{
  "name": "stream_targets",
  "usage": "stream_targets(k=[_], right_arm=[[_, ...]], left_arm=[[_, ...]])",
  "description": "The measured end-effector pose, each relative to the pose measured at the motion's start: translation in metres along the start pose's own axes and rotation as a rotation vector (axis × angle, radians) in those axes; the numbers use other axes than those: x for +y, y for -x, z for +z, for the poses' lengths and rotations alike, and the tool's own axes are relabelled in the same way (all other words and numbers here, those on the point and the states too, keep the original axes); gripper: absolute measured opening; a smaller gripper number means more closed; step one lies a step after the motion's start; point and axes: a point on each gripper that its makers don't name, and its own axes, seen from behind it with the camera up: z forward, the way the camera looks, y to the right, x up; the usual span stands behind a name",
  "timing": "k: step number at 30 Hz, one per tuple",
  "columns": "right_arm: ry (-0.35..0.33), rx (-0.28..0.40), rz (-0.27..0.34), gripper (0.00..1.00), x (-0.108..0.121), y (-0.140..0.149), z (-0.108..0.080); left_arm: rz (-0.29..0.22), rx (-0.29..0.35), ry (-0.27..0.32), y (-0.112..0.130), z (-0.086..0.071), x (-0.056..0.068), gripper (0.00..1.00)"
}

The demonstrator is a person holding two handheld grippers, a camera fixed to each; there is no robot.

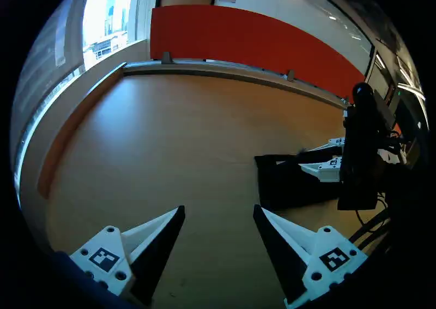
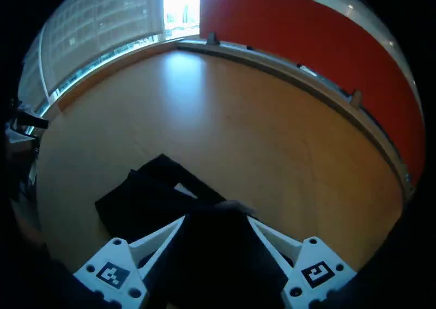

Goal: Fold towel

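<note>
A creased black towel (image 2: pixel 136 200) is being straddled by the spread right gripper (image 2: pixel 217 217); left gripper (image 1: pixel 218 208) spread, empty; wooden table (image 2: pixel 245 118), red wall (image 2: pixel 327 47).

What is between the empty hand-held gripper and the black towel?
Nothing visible. Just bare wooden table lies between the left hand-held gripper and the towel, off to the right in the left gripper view. The right hand-held gripper is at the towel.

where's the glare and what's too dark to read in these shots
left gripper view: window blown out, pale sheen across the wooden table; right gripper view: same sheen at the far end, black towel so dark its folds barely read
</note>
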Motion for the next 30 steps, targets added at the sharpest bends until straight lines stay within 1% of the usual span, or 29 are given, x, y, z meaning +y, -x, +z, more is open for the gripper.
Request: stream_targets(k=[12, 14, 16, 21, 24, 30], right_arm=[[0.008, 0.012, 0.016, 0.68, 0.0037, -0.0062, 0.0008], [0.009, 0.016, 0.02, 0.72, 0.0034, -0.0068, -0.0001], [0.011, 0.02, 0.023, 0.78, 0.0034, -0.0071, -0.001], [0.016, 0.026, 0.03, 0.8, 0.0044, -0.0073, -0.0016], [0.018, 0.028, 0.035, 0.88, 0.0049, -0.0068, -0.0015], [0.019, 0.035, 0.037, 0.95, 0.0054, -0.0056, -0.0056]], left_arm=[[0.007, -0.003, 0.002, -0.0002, 0.0014, 0.0022, 0.93], [0.006, -0.003, 0.004, -0.0007, 0.0016, 0.0027, 0.93], [0.006, -0.003, 0.005, -0.0011, 0.0019, 0.003, 0.93], [0.01, -0.003, 0.005, -0.0023, 0.0022, 0.004, 0.93], [0.011, -0.002, 0.007, -0.0032, 0.0017, 0.0049, 0.93], [0.013, -0.004, 0.006, -0.0025, 0.0019, 0.0053, 0.93]])
